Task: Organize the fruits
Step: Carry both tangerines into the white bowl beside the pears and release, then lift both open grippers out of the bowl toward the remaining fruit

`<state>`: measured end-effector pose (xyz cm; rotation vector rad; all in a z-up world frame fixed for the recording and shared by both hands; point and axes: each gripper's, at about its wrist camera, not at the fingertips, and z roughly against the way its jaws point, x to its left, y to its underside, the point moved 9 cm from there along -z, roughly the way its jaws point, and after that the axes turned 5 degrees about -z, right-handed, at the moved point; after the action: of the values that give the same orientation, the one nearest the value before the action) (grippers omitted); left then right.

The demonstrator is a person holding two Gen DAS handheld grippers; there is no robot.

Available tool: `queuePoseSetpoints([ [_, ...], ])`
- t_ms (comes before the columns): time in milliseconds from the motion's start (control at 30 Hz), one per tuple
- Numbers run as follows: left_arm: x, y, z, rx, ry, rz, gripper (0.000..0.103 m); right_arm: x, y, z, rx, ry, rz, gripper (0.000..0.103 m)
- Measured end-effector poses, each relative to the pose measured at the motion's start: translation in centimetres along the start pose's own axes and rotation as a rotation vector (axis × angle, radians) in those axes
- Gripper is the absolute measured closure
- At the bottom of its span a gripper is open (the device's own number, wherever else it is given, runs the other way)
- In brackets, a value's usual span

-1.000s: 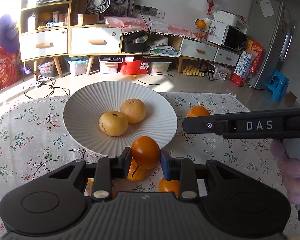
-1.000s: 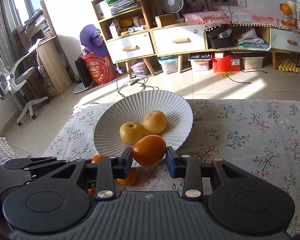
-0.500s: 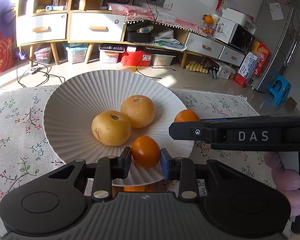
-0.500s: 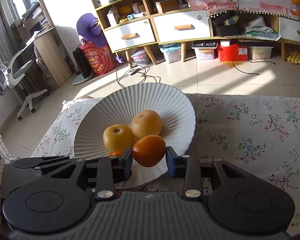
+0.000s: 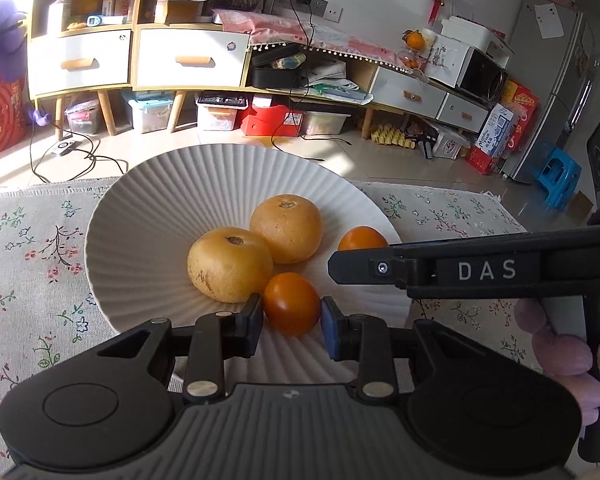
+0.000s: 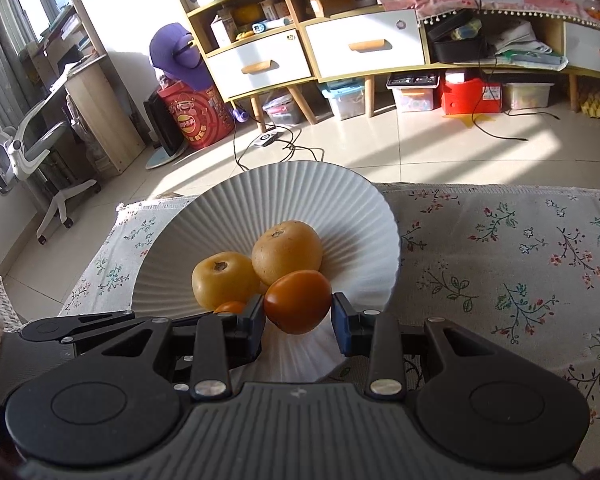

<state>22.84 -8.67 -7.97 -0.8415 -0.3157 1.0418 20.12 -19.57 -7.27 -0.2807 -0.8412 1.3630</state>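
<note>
Left gripper [image 5: 292,320] grasps a round orange [image 5: 291,303] over the plate's [image 5: 140,216] near edge. Plate holds two yellow fruits [image 5: 230,264], stem ends up. Right gripper [image 6: 298,318] grasps a tomato [image 6: 298,301], long axis crosswise, above the near rim.

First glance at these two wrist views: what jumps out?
Each gripper holds an orange fruit over the near edge of the ribbed white plate: the left gripper on a small one, the right gripper on a larger one. Two pale yellow fruits sit touching at the plate's centre. In the left wrist view the right gripper's black body crosses from the right, partly covering its fruit.
</note>
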Motion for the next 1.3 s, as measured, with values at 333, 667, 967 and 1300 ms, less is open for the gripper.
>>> queuePoseSetpoints([
  [333, 0.4, -0.2, -0.5, -0.01, -0.002, 0.015, 0.085, 0.4, 0.1, -0.7, 0.005, -0.01, -0.002, 0.071],
  [667, 0.3, -0.1, -0.1, -0.018, -0.002, 0.006, 0.08, 0.5, -0.2, -0.5, -0.001, -0.012, -0.002, 0.065],
  [967, -0.2, 0.0, 1.0, -0.003, -0.023, -0.031, 0.056, 0.8, -0.4, 0.8, -0.02, 0.009, 0.003, 0.05],
  [1300, -0.5, -0.2, 4.4, -0.024, -0.064, -0.044, 0.03, 1.2, -0.5, 4.1, -0.061, 0.04, 0.019, 0.034],
])
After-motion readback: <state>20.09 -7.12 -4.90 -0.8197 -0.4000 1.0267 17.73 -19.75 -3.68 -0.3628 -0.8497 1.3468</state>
